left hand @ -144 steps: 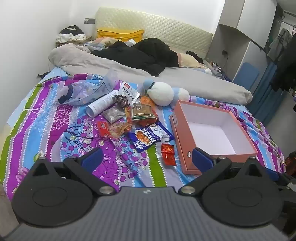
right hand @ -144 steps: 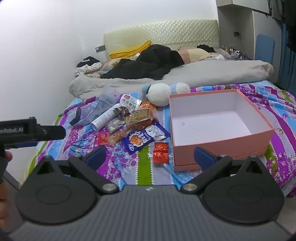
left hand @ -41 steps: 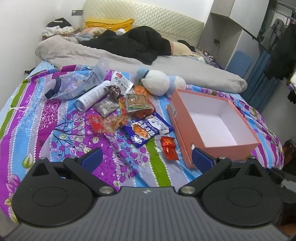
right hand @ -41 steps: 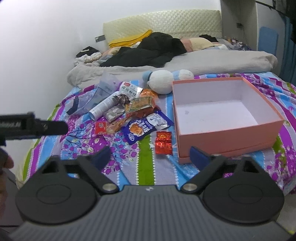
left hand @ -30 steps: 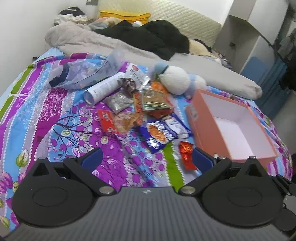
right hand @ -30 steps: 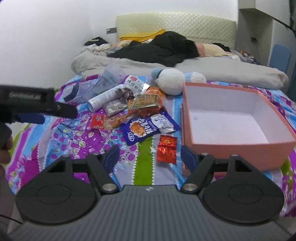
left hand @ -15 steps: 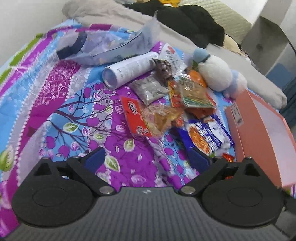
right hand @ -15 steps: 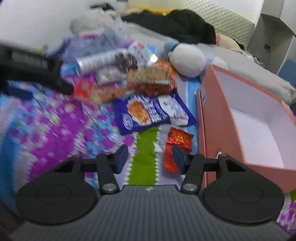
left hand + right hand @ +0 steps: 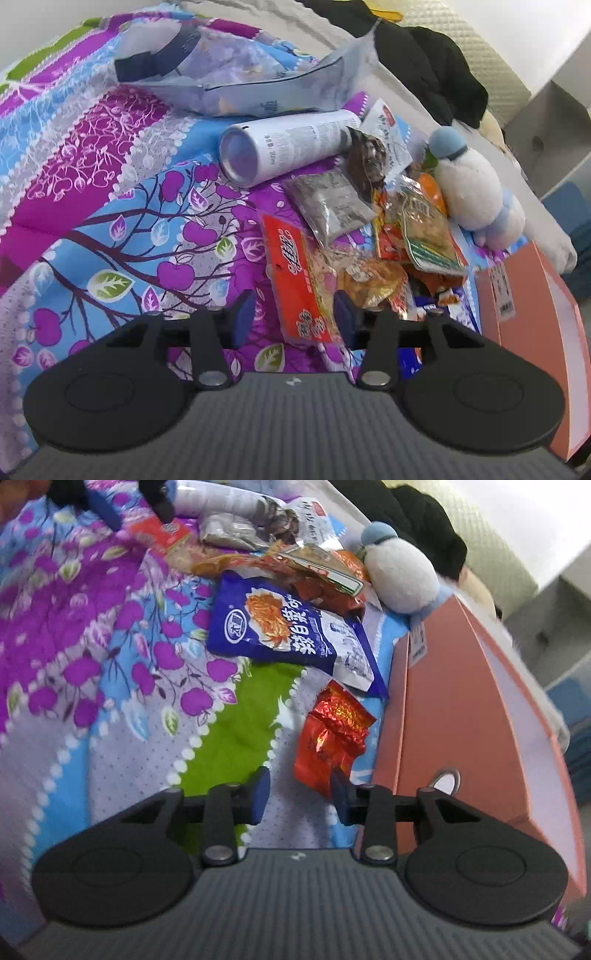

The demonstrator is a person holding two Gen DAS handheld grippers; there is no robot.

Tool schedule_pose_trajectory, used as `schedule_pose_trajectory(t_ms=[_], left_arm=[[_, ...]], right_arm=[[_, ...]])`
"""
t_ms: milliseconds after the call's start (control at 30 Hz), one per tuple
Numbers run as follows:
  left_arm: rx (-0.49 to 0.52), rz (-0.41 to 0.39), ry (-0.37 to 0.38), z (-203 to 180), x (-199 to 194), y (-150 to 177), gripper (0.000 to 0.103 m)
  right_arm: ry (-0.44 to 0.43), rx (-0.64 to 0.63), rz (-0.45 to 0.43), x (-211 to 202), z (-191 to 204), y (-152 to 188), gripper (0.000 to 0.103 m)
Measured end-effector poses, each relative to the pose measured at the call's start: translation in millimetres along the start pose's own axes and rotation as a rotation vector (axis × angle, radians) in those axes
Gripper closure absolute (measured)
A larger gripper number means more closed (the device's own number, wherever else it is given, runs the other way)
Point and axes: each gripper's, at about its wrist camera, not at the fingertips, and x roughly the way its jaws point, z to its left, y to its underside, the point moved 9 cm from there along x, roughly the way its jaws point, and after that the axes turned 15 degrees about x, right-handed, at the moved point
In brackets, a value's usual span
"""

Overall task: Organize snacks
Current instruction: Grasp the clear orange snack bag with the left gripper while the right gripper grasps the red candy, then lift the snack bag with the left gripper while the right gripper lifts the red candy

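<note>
Snack packets lie heaped on a flowered bedspread beside an open salmon-pink box (image 9: 517, 295) (image 9: 461, 701). My left gripper (image 9: 293, 319) is low over the bed with its jaws closing. The near end of a red-and-clear snack packet (image 9: 295, 273) lies between them, by the right finger, and is not pinched. My right gripper (image 9: 299, 794) is also closing. A crinkled red foil packet (image 9: 332, 727) has its near corner between the jaws, against the right finger, and is not clamped. A blue noodle-snack packet (image 9: 288, 627) lies just beyond it.
A white tube (image 9: 284, 147), a grey packet (image 9: 332, 210), a green-and-orange packet (image 9: 424, 232) and a large clear bag (image 9: 240, 81) lie further back. A white and blue plush toy (image 9: 469, 188) (image 9: 399, 572) rests by the box's far corner. Bedding and dark clothes lie behind.
Both grippers have dropped close to the bedspread and rolled, and their jaws have narrowed. The left now straddles the red-and-clear packet, and the right straddles the red foil packet.
</note>
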Motion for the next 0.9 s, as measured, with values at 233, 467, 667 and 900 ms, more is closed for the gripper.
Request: schedule_pose_trajectory(t_ms=[233,467,667,900], left_arm=[[-0.020,0.032,0.033,-0.7,11.8,4.7,0.089],[0.006,0.036,0.062,-14.0,-7.5,10.3,0.100],[0.023,0.025,0.067,-25.1,-39.4,26.7,0.101],[0.008,0.010,0.044,-24.8,-86.5,59.2,0.102]], right_arm=[[0.051,-0.082,-0.043,8.9,-2.6,-0.9,0.088],[0.021,-0.069,-0.033,1.3,-2.8,-0.2,0.098],[-0.022,-0.042,-0.040,-19.2,-0.6,0.1,0.099],[-0.094,-0.030,-0.037,-52.5,9.8,12.2,0.099]])
